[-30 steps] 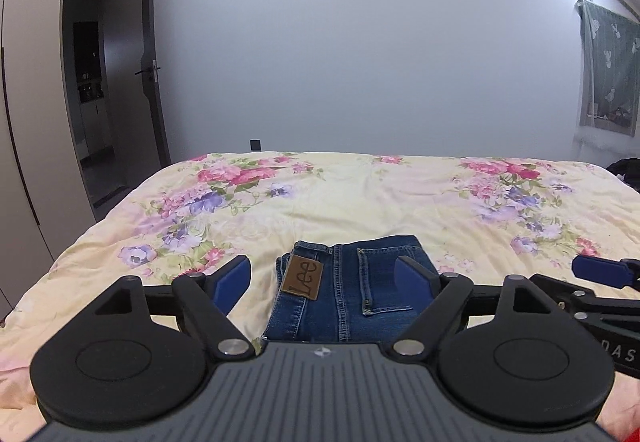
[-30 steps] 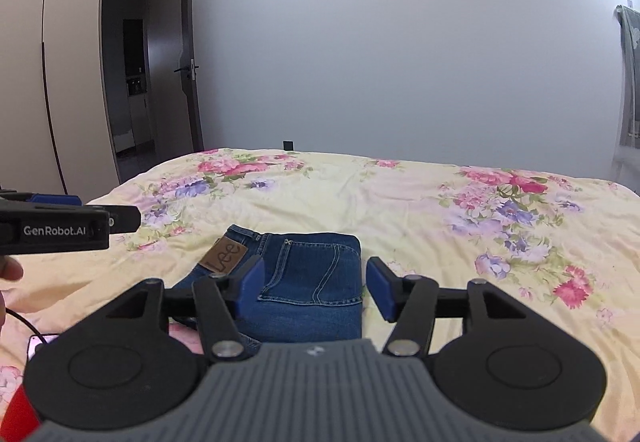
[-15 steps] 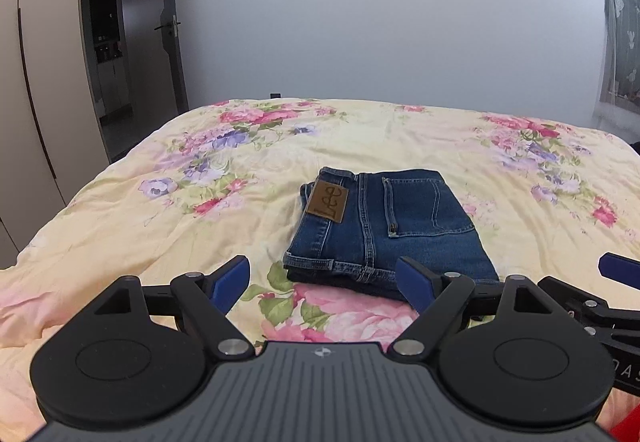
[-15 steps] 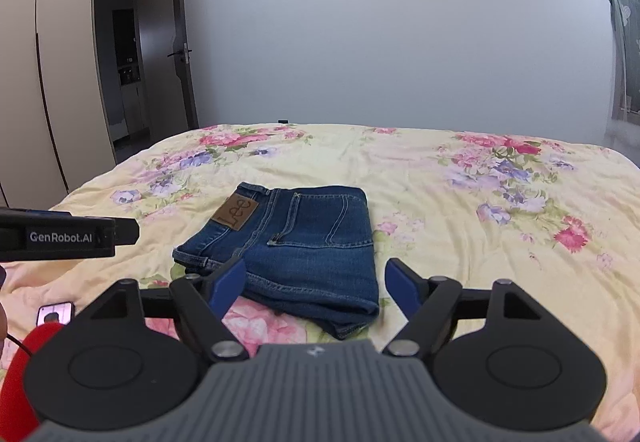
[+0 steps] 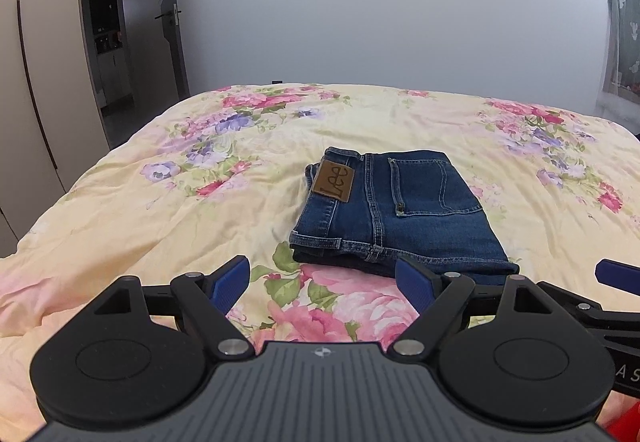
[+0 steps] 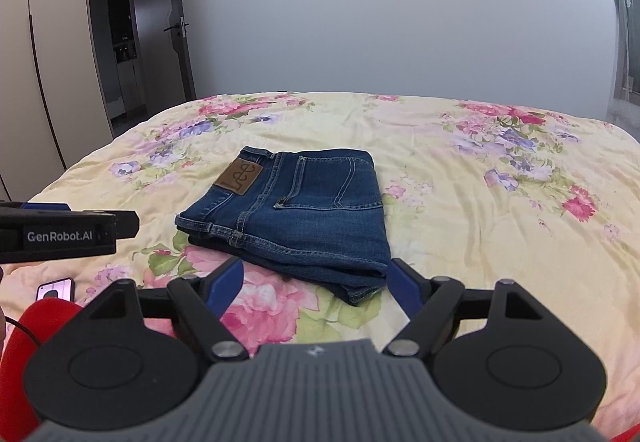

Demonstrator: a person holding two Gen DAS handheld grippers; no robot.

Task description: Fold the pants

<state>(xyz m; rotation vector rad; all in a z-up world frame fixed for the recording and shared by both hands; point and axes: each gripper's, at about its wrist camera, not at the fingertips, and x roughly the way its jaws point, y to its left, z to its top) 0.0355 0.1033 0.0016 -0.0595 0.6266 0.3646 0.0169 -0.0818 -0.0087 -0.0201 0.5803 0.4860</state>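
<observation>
The blue jeans (image 5: 396,208) lie folded into a compact rectangle on the floral bedspread (image 5: 160,202), with the brown Lee patch facing up. They also show in the right wrist view (image 6: 296,214). My left gripper (image 5: 324,282) is open and empty, held just short of the jeans' near edge. My right gripper (image 6: 316,280) is open and empty, also just short of the near edge. The left gripper's body (image 6: 60,232) shows at the left of the right wrist view.
A phone (image 6: 56,288) lies on the bed near the left front. A red object (image 6: 24,326) sits at the lower left. An open door (image 5: 172,14) and wardrobe stand at the left. A curtain (image 5: 622,42) hangs at the right.
Both grippers have pulled back and risen away from the folded jeans, so more of the bed and the whole bundle now shows. Both stay open.
</observation>
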